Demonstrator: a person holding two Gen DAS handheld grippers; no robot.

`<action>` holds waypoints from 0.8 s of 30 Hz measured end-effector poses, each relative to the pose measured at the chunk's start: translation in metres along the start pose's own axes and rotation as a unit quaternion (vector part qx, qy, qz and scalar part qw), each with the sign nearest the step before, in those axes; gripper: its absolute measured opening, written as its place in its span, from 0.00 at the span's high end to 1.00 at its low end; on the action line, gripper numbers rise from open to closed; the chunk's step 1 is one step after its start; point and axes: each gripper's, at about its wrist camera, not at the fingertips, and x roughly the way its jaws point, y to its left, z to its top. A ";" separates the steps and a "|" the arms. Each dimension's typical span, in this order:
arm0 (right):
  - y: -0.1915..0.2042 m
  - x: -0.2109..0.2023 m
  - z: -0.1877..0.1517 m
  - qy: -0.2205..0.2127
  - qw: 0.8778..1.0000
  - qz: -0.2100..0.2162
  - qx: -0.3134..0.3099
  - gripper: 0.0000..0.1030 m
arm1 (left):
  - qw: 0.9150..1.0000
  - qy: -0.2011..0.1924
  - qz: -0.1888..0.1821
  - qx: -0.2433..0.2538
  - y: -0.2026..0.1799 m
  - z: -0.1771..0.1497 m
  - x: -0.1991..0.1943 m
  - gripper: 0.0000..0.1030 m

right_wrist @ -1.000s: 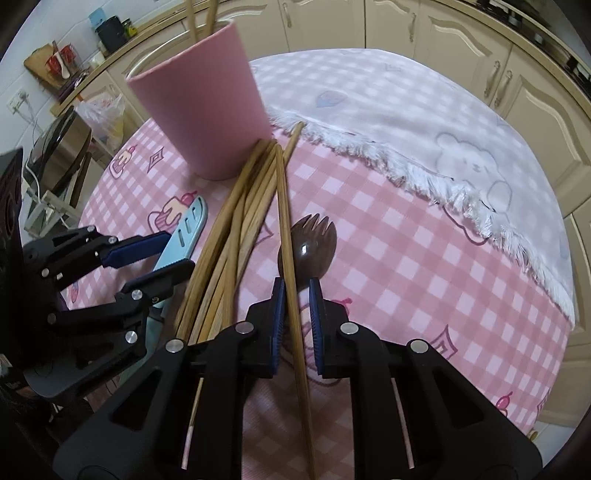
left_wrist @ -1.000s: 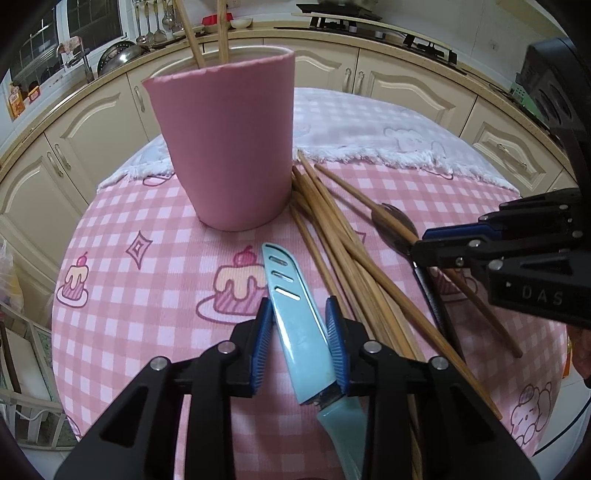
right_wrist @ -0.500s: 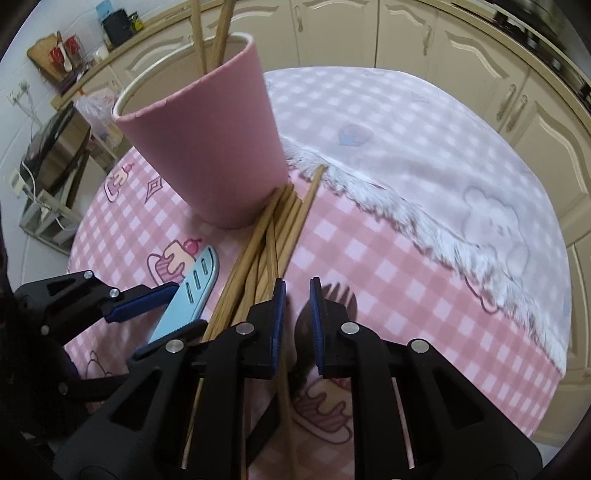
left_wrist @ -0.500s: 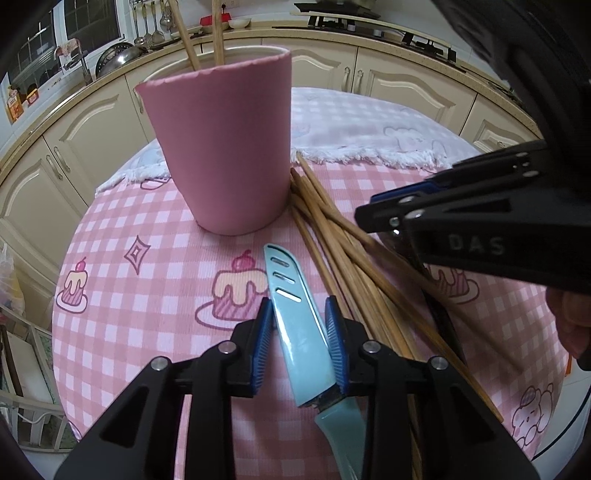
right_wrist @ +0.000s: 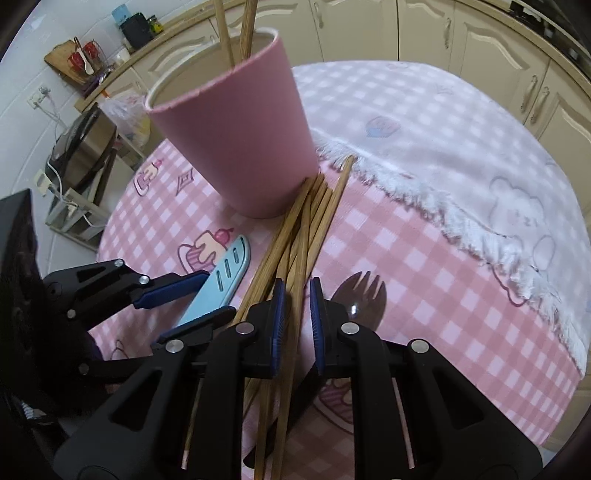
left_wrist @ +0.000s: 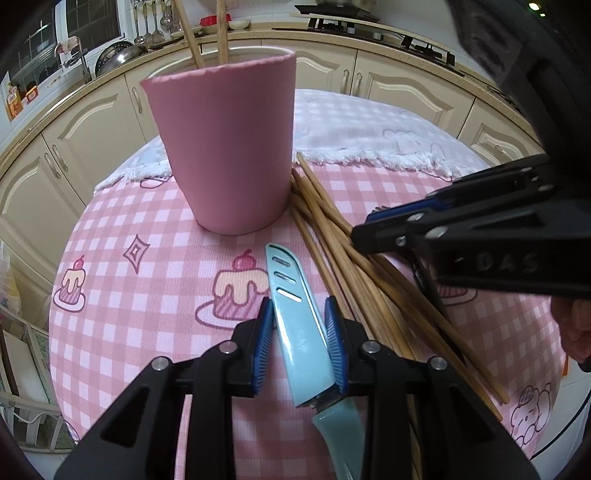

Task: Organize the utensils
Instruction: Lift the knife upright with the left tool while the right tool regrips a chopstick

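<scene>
A tall pink cup [left_wrist: 229,155] [right_wrist: 236,140] stands on the pink checked tablecloth [left_wrist: 147,295], with two chopsticks [left_wrist: 221,29] upright in it. My left gripper [left_wrist: 299,325] [right_wrist: 192,295] is shut on a light blue sheathed knife [left_wrist: 295,314] [right_wrist: 221,280] whose tip points at the cup. A bundle of wooden chopsticks [left_wrist: 351,251] [right_wrist: 295,236] lies to the right of the knife, fanning out from the cup's base. My right gripper [right_wrist: 296,295] [left_wrist: 364,229] is over that bundle, its narrow jaws shut on a chopstick. A dark wooden fork [right_wrist: 364,295] lies just to its right.
A white fringed cloth [right_wrist: 443,147] covers the far half of the round table. Cream kitchen cabinets [left_wrist: 406,88] curve behind it. A person's hand [left_wrist: 572,328] shows at the right edge. Left of the table is a low rack with an appliance [right_wrist: 77,147].
My right gripper has moved toward the cup with the chopstick, swinging it off the fork and in line with the bundle. My left gripper and the knife have not moved.
</scene>
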 end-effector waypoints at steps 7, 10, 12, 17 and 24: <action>0.004 0.002 0.001 0.011 1.000 -0.007 -0.016 0.94 | 1.000 0.001 -0.005 -0.001 0.000 0.000 -0.001 0.75; -0.001 0.000 -0.005 0.000 1.000 -0.001 0.002 0.94 | 1.000 0.002 -0.013 -0.005 0.002 -0.001 -0.003 0.76; -0.007 -0.005 -0.011 -0.009 1.000 0.003 0.013 0.94 | 1.000 0.002 -0.015 -0.005 0.002 -0.002 -0.005 0.76; -0.013 -0.006 -0.013 -0.003 1.000 -0.002 0.019 0.93 | 1.000 0.004 -0.011 -0.004 0.005 -0.006 -0.009 0.76; -0.006 0.001 -0.009 0.010 1.000 -0.023 0.009 0.92 | 1.000 0.005 -0.007 0.002 0.000 -0.005 -0.007 0.76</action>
